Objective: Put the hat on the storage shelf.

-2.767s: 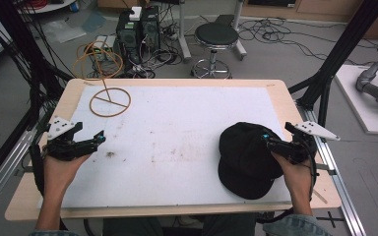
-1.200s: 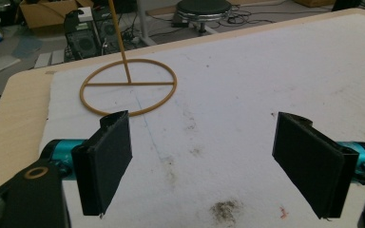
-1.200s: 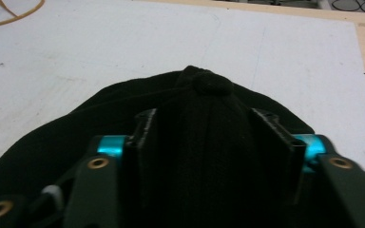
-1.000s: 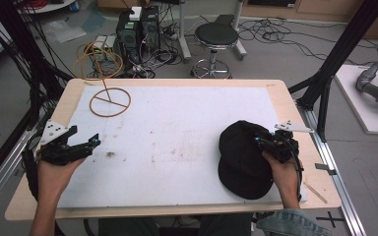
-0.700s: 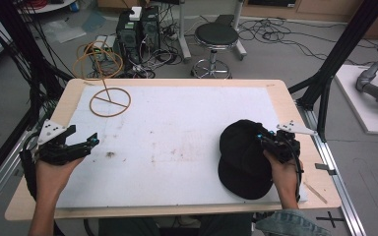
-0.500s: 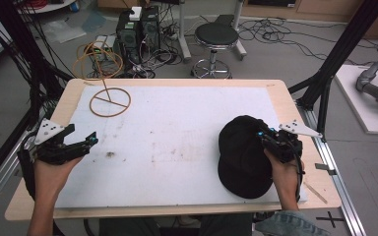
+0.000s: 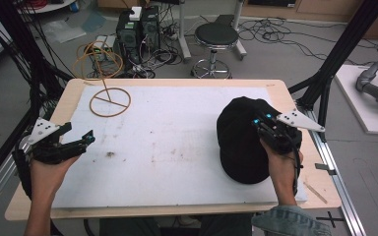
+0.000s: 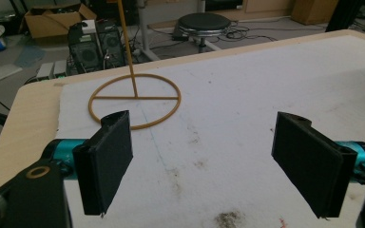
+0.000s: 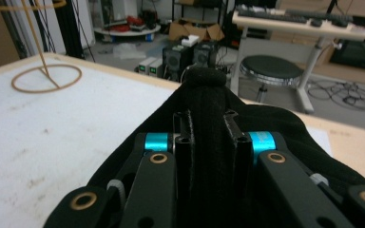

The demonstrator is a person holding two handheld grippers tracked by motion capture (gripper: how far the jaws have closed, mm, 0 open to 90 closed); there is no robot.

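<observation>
Right hand-held gripper [image 7: 262, 124] clamped on fold of black cap [image 7: 241, 142], cap at right side of counter [image 7: 177, 83]. Left hand-held gripper [image 7: 81, 140] wide open, holding nothing, near left edge. Wire stand [image 7: 109, 102] at far left corner (likely destination). Advice: keep pinch firm on fabric ridge, lift cap clear before carrying, avoid dragging it.

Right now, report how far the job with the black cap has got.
Done: the right gripper has pinched a fold of the black cap; its jaws stand close together on the fabric in the right gripper view. In hand: the cap lies on the white mat, gripped. Left: probably carrying it to the wire stand at the far left corner, which bears nothing. The left gripper is open, holding nothing.
</observation>
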